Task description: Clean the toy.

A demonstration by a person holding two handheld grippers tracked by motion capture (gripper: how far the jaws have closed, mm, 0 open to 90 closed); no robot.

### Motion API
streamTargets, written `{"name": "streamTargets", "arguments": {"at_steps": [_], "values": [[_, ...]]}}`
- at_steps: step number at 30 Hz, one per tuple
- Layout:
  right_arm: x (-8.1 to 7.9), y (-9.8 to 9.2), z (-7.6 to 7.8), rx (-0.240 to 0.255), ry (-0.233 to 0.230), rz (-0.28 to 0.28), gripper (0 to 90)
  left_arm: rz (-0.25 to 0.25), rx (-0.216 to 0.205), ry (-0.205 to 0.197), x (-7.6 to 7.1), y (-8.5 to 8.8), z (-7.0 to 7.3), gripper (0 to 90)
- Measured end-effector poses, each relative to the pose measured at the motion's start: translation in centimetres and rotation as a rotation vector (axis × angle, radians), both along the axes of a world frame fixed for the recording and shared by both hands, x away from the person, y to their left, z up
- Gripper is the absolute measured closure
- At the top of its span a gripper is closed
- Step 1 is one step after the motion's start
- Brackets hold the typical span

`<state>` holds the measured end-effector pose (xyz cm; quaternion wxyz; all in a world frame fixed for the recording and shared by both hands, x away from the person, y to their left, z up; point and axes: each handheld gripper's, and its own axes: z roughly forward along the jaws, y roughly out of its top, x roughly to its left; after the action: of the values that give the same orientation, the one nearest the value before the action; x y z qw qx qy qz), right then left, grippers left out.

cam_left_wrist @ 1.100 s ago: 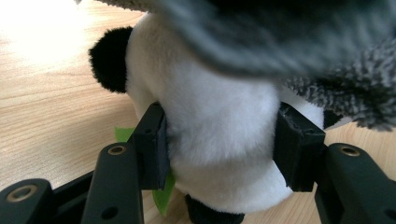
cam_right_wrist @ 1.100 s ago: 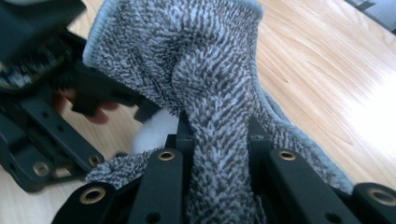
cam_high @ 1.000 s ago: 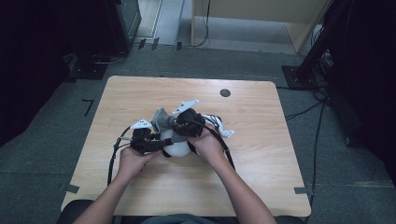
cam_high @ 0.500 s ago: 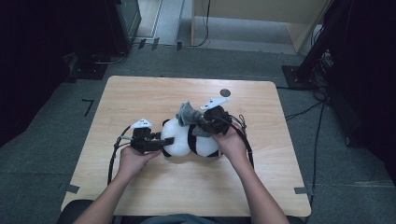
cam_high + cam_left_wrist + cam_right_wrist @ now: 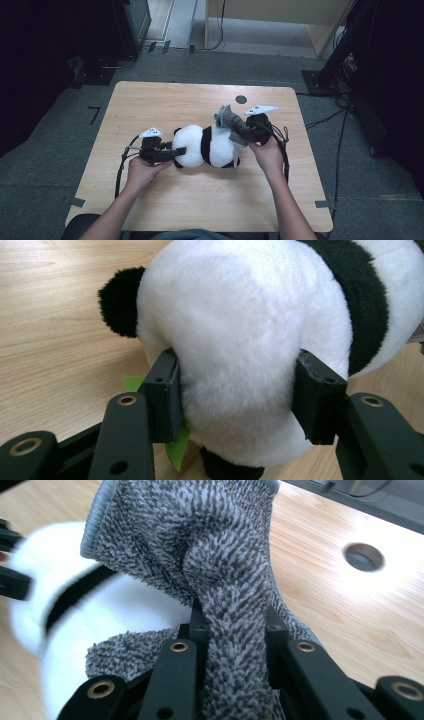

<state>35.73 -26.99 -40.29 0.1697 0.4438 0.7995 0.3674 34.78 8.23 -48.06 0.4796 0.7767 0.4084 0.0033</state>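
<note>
The right tool (image 5: 248,131) is clamped on a bunched fold of the grey knitted cloth (image 5: 231,122); in the right gripper view the fabric (image 5: 225,580) rises straight up between the two black jaws and spills over them to either side, so the grip sits on the middle of the cloth, not its edge. From this tool the cloth runs leftward in the high view, and its free end lies against the near-right end of the plush panda (image 5: 205,146).

The left tool (image 5: 172,152) is closed on the opposite, left end of the panda. In the left gripper view its pads press into the white fur from both sides, with a black ear (image 5: 119,302) showing up and to the left and a green tag (image 5: 175,445) poking out underneath.

The panda lies on its side near the middle of the worktop (image 5: 165,102), its long axis running left to right, roughly along the line between the two tools. So the toy is pinned at one end, and the cloth is held at the other. The right hand (image 5: 267,157) is the one nearer the cloth. The likely coming move is a pull or drape along that same axis, with the left tool serving as the anchor.
</note>
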Motion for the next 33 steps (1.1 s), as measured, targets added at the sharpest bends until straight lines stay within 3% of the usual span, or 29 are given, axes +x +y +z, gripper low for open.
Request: {"name": "streamTargets", "arguments": {"at_steps": [1, 2, 4, 6, 8, 11, 16, 20, 21, 24, 26, 27, 28, 31, 33], "values": [[0.0, -0.7, -0.9, -0.030, 0.024, -0.020, 76.3, -0.002, 0.000, -0.001, 0.0, 0.0, 0.0, 45.0], [0.1, -1.1, -1.4, -0.019, 0.043, -0.018, 76.3, -0.004, -0.002, -0.004, 0.0, 0.0, -0.1, 44.9], [0.0, -1.5, -2.0, 0.009, 0.045, -0.011, 76.3, -0.005, -0.005, -0.008, 0.0, 0.1, -0.1, 44.8], [0.0, -2.6, -3.1, 0.090, 0.078, -0.032, 76.3, -0.008, -0.003, -0.017, 0.0, 0.1, -0.1, 44.7], [0.0, -2.9, -3.1, 0.095, 0.083, -0.042, 76.4, -0.010, -0.002, -0.019, 0.0, 0.1, -0.2, 44.5], [-0.2, -3.1, -2.0, 0.111, 0.046, -0.050, 76.4, -0.015, -0.005, -0.020, 0.0, 0.2, -0.2, 44.5], [-0.5, -2.3, 1.2, 0.126, -0.018, -0.033, 76.4, -0.012, -0.015, -0.025, -0.1, 0.2, -0.2, 44.5], [-0.4, -0.9, 2.9, 0.121, -0.039, 0.001, 76.4, -0.010, -0.019, -0.029, -0.1, 0.1, -0.2, 44.4], [-0.3, 0.6, 3.9, 0.113, -0.052, 0.037, 76.4, -0.009, -0.021, -0.031, -0.2, 0.1, -0.2, 44.4], [-0.1, 2.8, 4.6, 0.104, -0.051, 0.080, 76.4, -0.010, -0.021, -0.031, -0.2, 0.1, -0.1, 44.4], [0.1, 4.6, 4.7, 0.092, -0.049, 0.116, 76.3, -0.008, -0.022, -0.034, -0.2, 0.1, -0.1, 44.4], [0.1, 4.6, 4.7, 0.092, -0.049, 0.116, 76.3, -0.008, -0.022, -0.034, -0.2, 0.1, -0.1, 44.5], [0.4, 6.6, 4.5, 0.081, -0.034, 0.148, 76.3, -0.009, -0.021, -0.035, -0.2, 0.1, -0.1, 44.5], [0.7, 8.0, 4.2, 0.068, -0.021, 0.171, 76.3, -0.011, -0.019, -0.040, -0.2, 0.0, -0.1, 44.5], [0.9, 10.3, 3.6, 0.054, -0.002, 0.210, 76.3, -0.011, -0.018, -0.044, -0.3, 0.0, 0.0, 44.5]]}}
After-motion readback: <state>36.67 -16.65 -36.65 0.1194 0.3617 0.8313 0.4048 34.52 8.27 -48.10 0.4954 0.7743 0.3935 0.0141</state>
